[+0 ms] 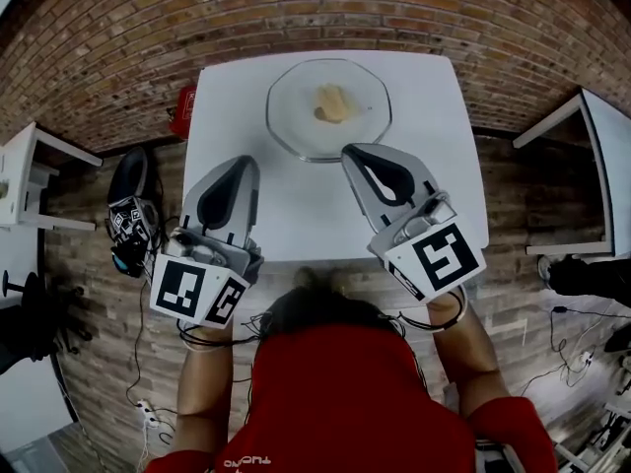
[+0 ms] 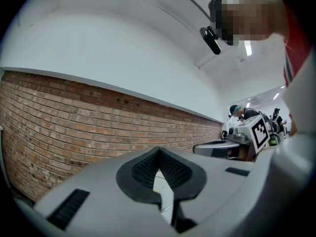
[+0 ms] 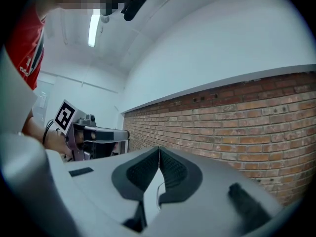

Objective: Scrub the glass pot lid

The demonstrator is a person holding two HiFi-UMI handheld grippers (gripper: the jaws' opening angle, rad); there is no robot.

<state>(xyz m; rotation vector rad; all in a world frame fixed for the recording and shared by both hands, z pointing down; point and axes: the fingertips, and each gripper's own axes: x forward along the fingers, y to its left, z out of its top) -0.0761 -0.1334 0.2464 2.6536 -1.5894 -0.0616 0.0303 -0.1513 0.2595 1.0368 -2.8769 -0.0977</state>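
Holds the left gripper [image 1: 244, 164] clenched on nothing, ribbed pads [image 2: 144, 169] pressed together at the tips. Holds the right gripper [image 1: 353, 152] clenched likewise, empty, pads [image 3: 173, 171] meeting at the tips. Keeps the 2 apart from each other above the white table [image 1: 439, 175], tips aimed at the brick wall [image 1: 296, 8] beyond. Leaves the glass pot lid [image 1: 291, 116] lying flat just ahead of both tips, nearer the right one. Carries a yellowish lump [image 1: 333, 103] at the lid's middle, ahead of the gap between the 2 grippers.
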